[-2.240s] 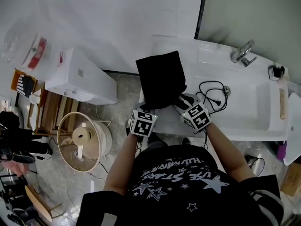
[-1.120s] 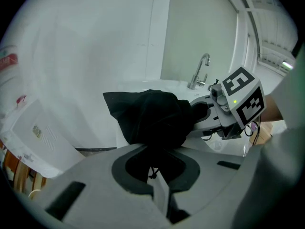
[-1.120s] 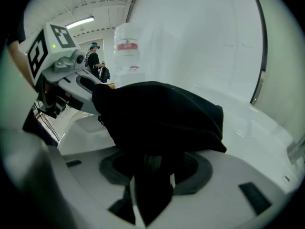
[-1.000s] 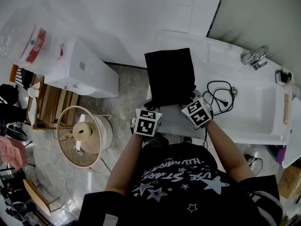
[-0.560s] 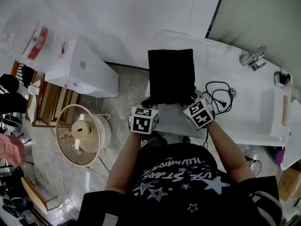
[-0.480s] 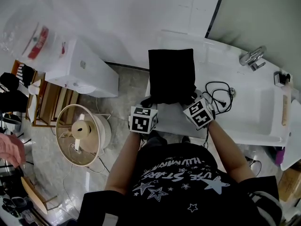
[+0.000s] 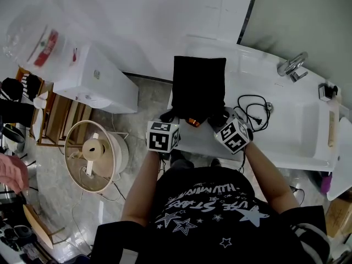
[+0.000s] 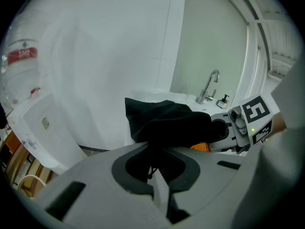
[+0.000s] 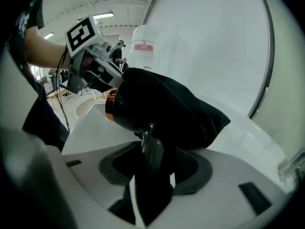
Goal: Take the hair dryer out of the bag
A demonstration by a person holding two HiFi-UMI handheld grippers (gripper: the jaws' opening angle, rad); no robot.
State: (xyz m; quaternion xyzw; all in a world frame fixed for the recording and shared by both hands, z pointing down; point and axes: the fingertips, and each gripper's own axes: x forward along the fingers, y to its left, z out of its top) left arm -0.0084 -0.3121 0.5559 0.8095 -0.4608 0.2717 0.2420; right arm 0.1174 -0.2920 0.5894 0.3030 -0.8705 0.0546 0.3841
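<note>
A black cloth bag [image 7: 198, 89] lies on the white counter [image 7: 203, 139], its mouth toward me. A black hair dryer with an orange ring [image 7: 192, 122] sticks out of that mouth. My left gripper [image 7: 166, 119] is shut on the bag's near left edge [image 8: 153, 142]. My right gripper [image 7: 218, 121] is shut on the hair dryer's handle [image 9: 151, 149]. In the right gripper view the dryer's barrel [image 9: 136, 109] points left, its orange ring [image 9: 110, 104] clear of the bag [image 9: 195, 116]. The dryer's rear is still under the cloth. Its black cord [image 7: 252, 111] lies coiled on the counter to the right.
A chrome faucet [image 7: 291, 66] stands at the back right of the white basin [image 7: 308, 131]. On the floor to the left are a white box-shaped appliance [image 7: 96, 87], a round fan [image 7: 96, 155] and a wooden shelf [image 7: 58, 125]. A wall rises behind the counter.
The dryer's orange-ringed end has come out of the bag's mouth. My left gripper has shifted left with the bag's edge, and my right gripper has rolled while drawing the dryer toward me.
</note>
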